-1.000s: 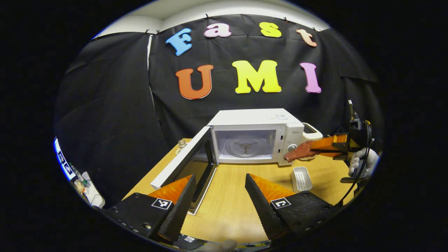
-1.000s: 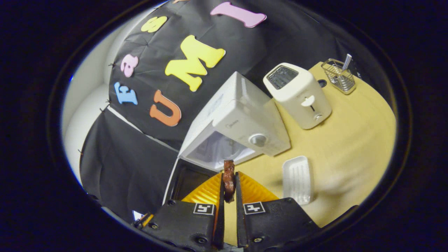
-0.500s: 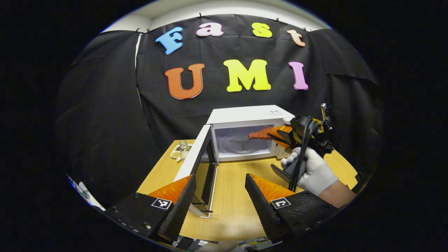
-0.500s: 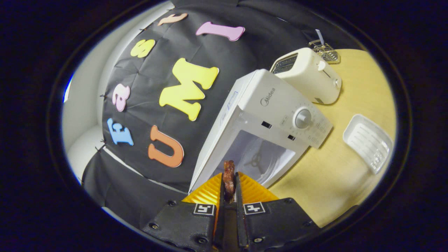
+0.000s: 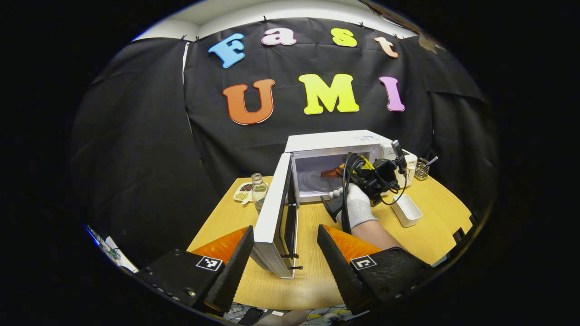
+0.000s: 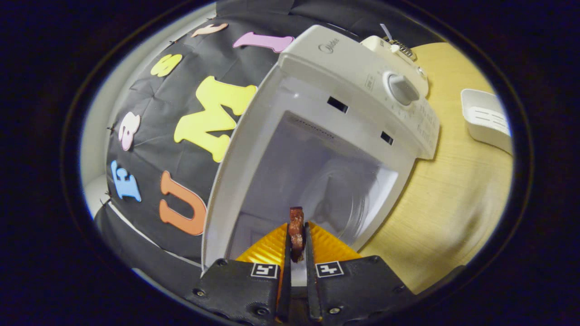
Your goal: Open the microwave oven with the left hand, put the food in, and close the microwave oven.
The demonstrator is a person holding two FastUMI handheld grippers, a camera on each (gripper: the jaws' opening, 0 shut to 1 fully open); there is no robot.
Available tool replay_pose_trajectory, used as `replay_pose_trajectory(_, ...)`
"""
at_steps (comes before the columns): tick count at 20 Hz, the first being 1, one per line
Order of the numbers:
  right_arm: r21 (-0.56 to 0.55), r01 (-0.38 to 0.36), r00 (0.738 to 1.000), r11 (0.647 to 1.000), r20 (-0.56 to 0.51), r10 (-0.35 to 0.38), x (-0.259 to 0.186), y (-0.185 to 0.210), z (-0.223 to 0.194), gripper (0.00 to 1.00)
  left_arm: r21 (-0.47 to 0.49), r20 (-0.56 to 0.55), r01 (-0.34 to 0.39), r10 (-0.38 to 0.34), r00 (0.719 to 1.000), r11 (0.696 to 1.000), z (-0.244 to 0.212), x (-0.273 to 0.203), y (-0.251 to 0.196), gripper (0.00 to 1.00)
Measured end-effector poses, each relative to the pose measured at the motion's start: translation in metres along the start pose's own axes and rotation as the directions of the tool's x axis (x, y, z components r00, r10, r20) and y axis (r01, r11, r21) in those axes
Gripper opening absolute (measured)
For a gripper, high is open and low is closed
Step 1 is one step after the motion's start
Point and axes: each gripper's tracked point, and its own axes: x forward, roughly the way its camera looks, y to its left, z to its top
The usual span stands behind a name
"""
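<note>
The microwave [image 5: 335, 170] stands on the counter [image 5: 317, 271] with its door [image 5: 274, 217] swung wide. The food [image 6: 296, 233], a thin reddish-brown strip, is pinched on edge between the fingers of the right hand-held gripper [image 6: 297, 246] and is held at the mouth of the cavity, above the glass turntable [image 6: 337, 199]. The left hand-held gripper [image 5: 283, 253] is open and empty, near the door's edge. The strip is judged light, somewhat stiff and rough-surfaced, unlikely to slip; it is best held across its flat faces.

The food [image 5: 332, 172] is largely hidden behind the right gripper [image 5: 362, 174] inside the microwave [image 5: 335, 158].
</note>
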Motion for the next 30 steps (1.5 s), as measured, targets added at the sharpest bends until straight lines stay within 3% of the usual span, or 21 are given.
replay_pose_trajectory(5, -0.119, 0.047, 0.999, 0.992, 0.009, -0.046, 0.035, -0.022, -0.019, 0.17, -0.034, 0.031, 0.005, -0.004, 1.000, 0.999, 0.001, 0.014, 0.002, 0.87)
replay_pose_trajectory(9, -0.253, 0.079, 0.997, 0.964, 0.044, -0.070, 0.041, -0.024, -0.021, 0.18, -0.054, 0.028, 0.004, -0.002, 1.000, 0.999, 0.001, 0.015, 0.004, 0.87)
replay_pose_trajectory(10, -0.281, 0.087, 0.996, 0.956, 0.050, -0.077, 0.041, -0.026, -0.020, 0.12, -0.051, 0.027, 0.004, -0.002, 1.000, 0.999, 0.002, 0.016, 0.004, 0.87)
replay_pose_trajectory(11, -0.308, 0.082, 0.996, 0.948, 0.055, -0.068, 0.042, -0.025, -0.020, 0.25, -0.048, 0.027, 0.005, -0.004, 1.000, 0.999, 0.001, 0.016, 0.006, 0.87)
replay_pose_trajectory(12, -0.339, 0.083, 0.996, 0.937, 0.041, -0.074, 0.042, -0.028, -0.022, 0.17, -0.044, 0.027, 0.005, -0.004, 1.000, 0.999, 0.001, 0.016, 0.006, 0.87)
replay_pose_trajectory(14, -0.416, 0.106, 0.994, 0.903, 0.041, -0.097, 0.040, -0.033, -0.019, 0.36, -0.055, 0.021, -0.006, 0.007, 1.000, 0.998, -0.002, 0.017, 0.011, 0.87)
replay_pose_trajectory(15, -0.448, 0.106, 0.994, 0.888, 0.046, -0.095, 0.039, -0.032, -0.016, 0.54, -0.065, 0.020, -0.010, 0.011, 1.000, 0.998, -0.002, 0.018, 0.011, 0.87)
replay_pose_trajectory(16, -0.491, 0.101, 0.995, 0.865, 0.053, -0.086, 0.037, -0.028, -0.013, 0.53, -0.075, 0.019, -0.012, 0.014, 1.000, 0.997, -0.002, 0.020, 0.011, 0.87)
replay_pose_trajectory(17, -0.518, 0.108, 0.994, 0.848, 0.056, -0.092, 0.035, -0.030, -0.011, 0.60, -0.080, 0.015, -0.015, 0.017, 1.000, 0.997, -0.003, 0.021, 0.011, 0.87)
replay_pose_trajectory(18, -0.533, 0.102, 0.995, 0.840, 0.049, -0.089, 0.035, -0.029, -0.010, 0.85, -0.081, 0.012, -0.017, 0.018, 1.000, 0.997, -0.004, 0.021, 0.011, 0.87)
replay_pose_trajectory(20, -0.574, 0.096, 0.995, 0.813, 0.045, -0.085, 0.034, -0.025, -0.007, 0.95, -0.078, 0.014, -0.019, 0.021, 1.000, 0.997, -0.003, 0.021, 0.008, 0.87)
replay_pose_trajectory(21, -0.604, 0.089, 0.996, 0.792, 0.041, -0.081, 0.034, -0.024, -0.009, 0.85, -0.076, 0.015, -0.020, 0.021, 1.000, 0.997, -0.003, 0.020, 0.006, 0.87)
replay_pose_trajectory(22, -0.624, 0.069, 0.997, 0.778, 0.012, -0.079, 0.036, -0.020, -0.013, 0.98, -0.073, 0.017, -0.019, 0.021, 1.000, 0.997, -0.002, 0.020, 0.004, 0.87)
replay_pose_trajectory(26, -0.704, 0.078, 0.993, 0.706, -0.004, -0.114, 0.035, -0.033, -0.017, 0.99, -0.059, 0.025, -0.017, 0.019, 1.000, 0.998, 0.000, 0.015, -0.002, 0.87)
replay_pose_trajectory(28, -0.697, 0.088, 0.994, 0.712, 0.014, -0.108, 0.031, -0.032, -0.010, 0.99, -0.052, 0.030, -0.017, 0.019, 0.999, 0.998, 0.002, 0.015, -0.004, 0.87)
replay_pose_trajectory(30, -0.717, 0.096, 0.993, 0.690, 0.017, -0.121, 0.026, -0.036, -0.004, 1.00, -0.055, 0.039, -0.016, 0.018, 0.999, 0.998, 0.005, 0.012, -0.006, 0.87)
